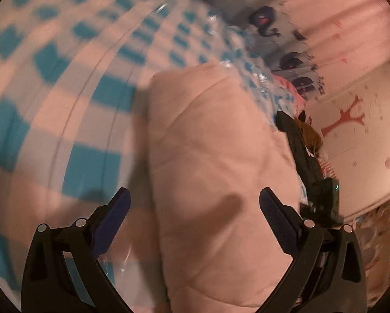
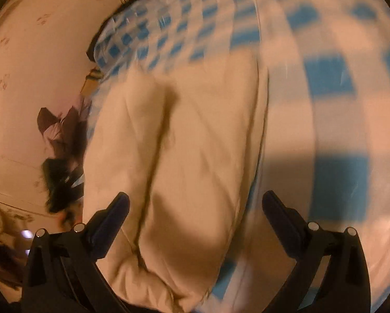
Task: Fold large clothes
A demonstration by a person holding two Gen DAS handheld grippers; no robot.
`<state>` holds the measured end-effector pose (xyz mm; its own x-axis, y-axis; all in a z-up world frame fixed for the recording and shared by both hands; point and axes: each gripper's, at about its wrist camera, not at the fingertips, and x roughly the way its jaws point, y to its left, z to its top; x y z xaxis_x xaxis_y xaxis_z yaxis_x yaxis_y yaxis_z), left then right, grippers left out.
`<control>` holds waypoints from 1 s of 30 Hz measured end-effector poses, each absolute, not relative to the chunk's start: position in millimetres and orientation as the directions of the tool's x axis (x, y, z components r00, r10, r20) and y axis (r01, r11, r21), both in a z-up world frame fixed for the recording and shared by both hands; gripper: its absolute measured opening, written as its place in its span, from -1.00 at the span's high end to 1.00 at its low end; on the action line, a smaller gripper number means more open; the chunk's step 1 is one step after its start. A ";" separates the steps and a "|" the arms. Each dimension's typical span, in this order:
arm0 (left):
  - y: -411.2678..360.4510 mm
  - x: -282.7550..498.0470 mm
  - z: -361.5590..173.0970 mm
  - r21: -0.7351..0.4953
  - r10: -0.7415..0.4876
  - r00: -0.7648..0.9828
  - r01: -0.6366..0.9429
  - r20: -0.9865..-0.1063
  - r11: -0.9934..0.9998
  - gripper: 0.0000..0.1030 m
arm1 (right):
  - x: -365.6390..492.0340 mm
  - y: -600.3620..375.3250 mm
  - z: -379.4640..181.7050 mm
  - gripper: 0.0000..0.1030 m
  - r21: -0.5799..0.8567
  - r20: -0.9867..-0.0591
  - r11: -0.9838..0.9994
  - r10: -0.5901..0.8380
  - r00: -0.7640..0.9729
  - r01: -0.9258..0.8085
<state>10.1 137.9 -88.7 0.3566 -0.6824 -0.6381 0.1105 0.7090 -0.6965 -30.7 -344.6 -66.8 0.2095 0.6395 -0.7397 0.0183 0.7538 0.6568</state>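
Observation:
A cream-coloured garment (image 1: 215,156) lies folded in a long thick bundle on the blue-and-white checked table cover (image 1: 64,78). My left gripper (image 1: 195,206) is open and empty, its fingers straddling the near part of the bundle from above. In the right wrist view the same garment (image 2: 184,143) shows a long crease down its middle. My right gripper (image 2: 195,208) is open and empty over the garment's near end. The table cover (image 2: 325,78) lies to its right. Both views are motion-blurred.
A patterned cloth with dark whale shapes (image 1: 262,18) lies at the far edge of the table. A dark object (image 1: 307,156) stands by the garment's right side. A pale wall with a red tree sticker (image 1: 348,117) is beyond. Dark leaves (image 2: 59,130) hang left of the table.

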 end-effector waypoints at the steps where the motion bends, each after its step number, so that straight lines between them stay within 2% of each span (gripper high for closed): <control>1: 134.6 8.3 -94.8 -0.716 -0.704 0.334 0.109 -0.627 0.689 -0.84 | -35.2 -341.0 -74.6 -0.90 0.689 -0.716 0.724 0.673 0.184 0.034; 4: 116.2 1.7 -102.6 -0.770 -0.768 0.285 0.133 -0.574 0.624 -0.85 | -46.9 -331.3 -93.2 -0.90 0.823 -0.569 0.563 0.812 0.131 0.083; 5: 107.5 -0.5 -102.1 -0.747 -0.749 0.292 0.143 -0.595 0.649 -0.85 | -47.1 -327.6 -93.6 -0.90 0.829 -0.560 0.555 0.818 0.133 0.076; 14: 106.4 4.9 -112.0 -0.718 -0.721 0.286 0.135 -0.631 0.683 -0.88 | -43.6 -315.3 -95.9 -0.90 0.828 -0.561 0.556 0.814 0.152 0.075; 17: 103.8 3.7 -113.3 -0.748 -0.737 0.293 0.095 -0.610 0.657 -0.87 | -40.1 -315.2 -98.3 -0.90 0.834 -0.552 0.546 0.820 0.151 0.082; 20: 86.9 -0.8 -97.1 -0.705 -0.713 0.310 0.158 -0.629 0.691 -0.87 | -45.5 -313.2 -95.7 -0.90 0.861 -0.509 0.505 0.850 0.135 0.066; 22: 83.3 -6.1 -86.0 -0.684 -0.704 0.315 0.191 -0.637 0.704 -0.87 | -46.2 -310.2 -92.4 -0.91 0.854 -0.520 0.518 0.843 0.136 0.056; 27: 84.9 -19.6 -48.2 -0.658 -0.705 0.344 0.262 -0.620 0.706 -0.87 | -54.2 -306.0 -75.4 -0.91 0.901 -0.431 0.434 0.893 0.128 0.008; 30: 88.5 -14.6 -55.4 -0.633 -0.674 0.307 0.233 -0.672 0.738 -0.87 | -55.4 -298.9 -83.2 -0.91 0.868 -0.496 0.497 0.866 0.066 0.010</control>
<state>-14.6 88.5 -55.4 0.3067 -0.6738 -0.6722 0.2331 0.7379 -0.6334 -55.4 -298.9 -83.2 0.0661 0.8656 -0.4964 0.0104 0.4969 0.8678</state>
